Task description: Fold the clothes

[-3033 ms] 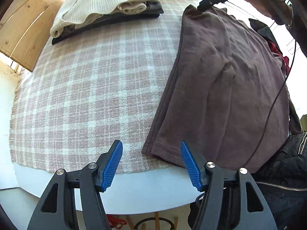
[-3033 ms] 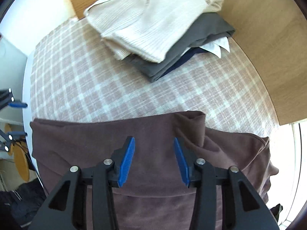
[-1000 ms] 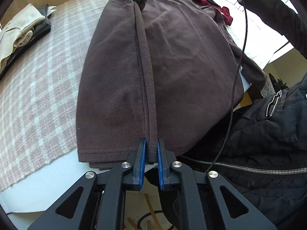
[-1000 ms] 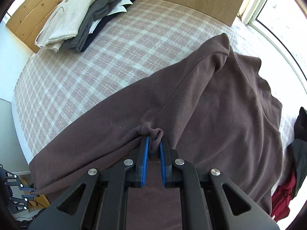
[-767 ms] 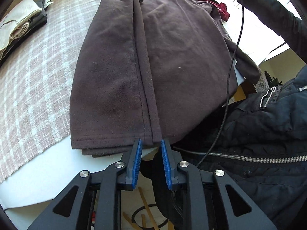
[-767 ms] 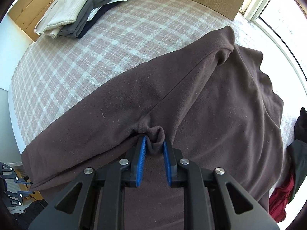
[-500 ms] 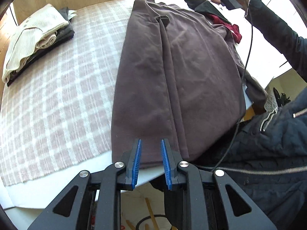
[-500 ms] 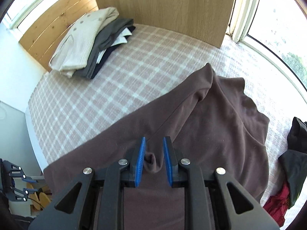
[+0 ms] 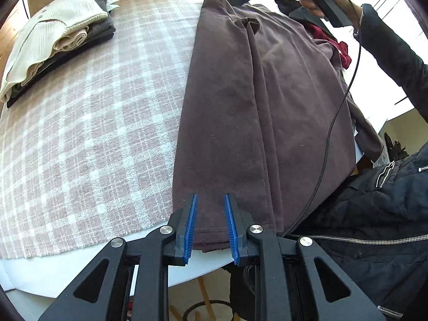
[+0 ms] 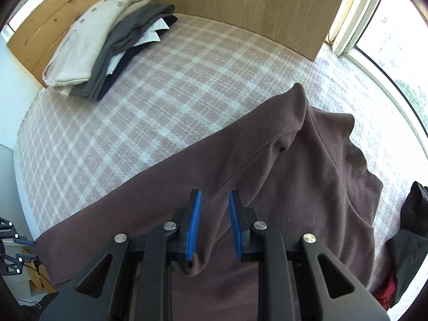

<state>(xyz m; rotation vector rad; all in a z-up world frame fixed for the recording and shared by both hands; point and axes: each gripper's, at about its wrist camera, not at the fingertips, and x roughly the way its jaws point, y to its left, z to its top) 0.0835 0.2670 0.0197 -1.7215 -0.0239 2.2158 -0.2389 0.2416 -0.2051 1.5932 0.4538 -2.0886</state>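
Change since earlier: both tongs are letting go of the brown garment (image 9: 240,112) they were pinching a second ago, and the folded-over flap is now lying flat on the rest of the cloth.
Left tongs: the left tongs (image 9: 210,226) are hovering over the near hem, jaws a little apart and gripping nothing; the hem is showing through the gap below the pads without being pinched.
Right tongs: the right tongs (image 10: 215,227) are released as well, with a loose hump of brown cloth sitting between the pads but not squeezed by them.
Where the garment is lying: it is stretching lengthwise along the edge of the bench (image 9: 67,267), partly on the checked blanket (image 9: 93,133), with one side hanging off toward the person in a dark jacket (image 9: 374,214).
Fold state: one long fold is looking done; a ridge is running down the middle from collar end to hem.
Handling: soft, limp, brushed-looking fabric, light, likely to sag and crease rather than hold a shape, and not slippery against the blanket.
Where to take hold: I would judge the two corners at one short end, pinching through every layer so nothing slides apart.
Nearby: the folded stack (image 10: 107,42) is waiting well apart at the far corner, and more unfolded clothes (image 9: 339,50) are lying beyond the garment.
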